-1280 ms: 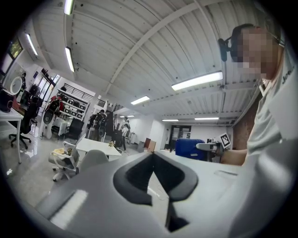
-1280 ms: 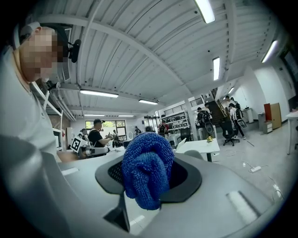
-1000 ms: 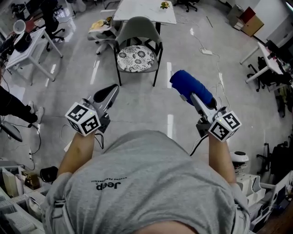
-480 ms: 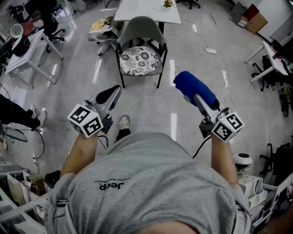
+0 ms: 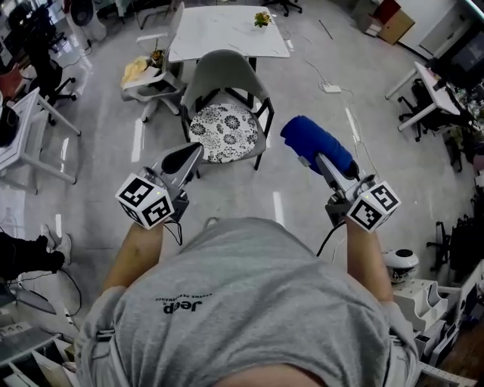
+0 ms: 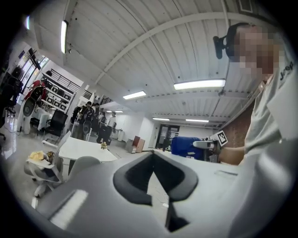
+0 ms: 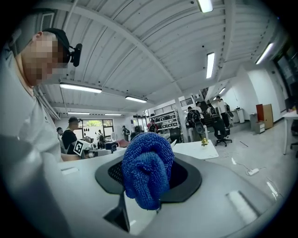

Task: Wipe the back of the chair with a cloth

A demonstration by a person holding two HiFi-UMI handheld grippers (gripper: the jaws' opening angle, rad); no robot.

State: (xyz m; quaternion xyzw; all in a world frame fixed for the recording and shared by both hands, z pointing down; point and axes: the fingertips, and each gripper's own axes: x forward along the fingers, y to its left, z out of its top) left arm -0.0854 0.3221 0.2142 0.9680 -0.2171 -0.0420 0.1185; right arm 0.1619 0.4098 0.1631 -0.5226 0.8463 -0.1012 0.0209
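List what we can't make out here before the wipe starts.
- Rear face of the chair back: head view, turned away from the camera.
- Tips of the right gripper: both views, buried in the blue cloth.
- Yellow-green item on the white table: head view, too small to name.

grey shell chair [image 5: 224,72] with floral cushion stands upright, upper centre; bunched blue terry cloth [image 5: 311,142] right of centre, apart.

The cloth [image 5: 321,136] swallowed the right gripper's [image 5: 308,155] jaw tips in both views, so I couldn't see where they met it. The yellow-green thing [image 5: 262,18] on the white table [image 5: 219,41] was too small to name.
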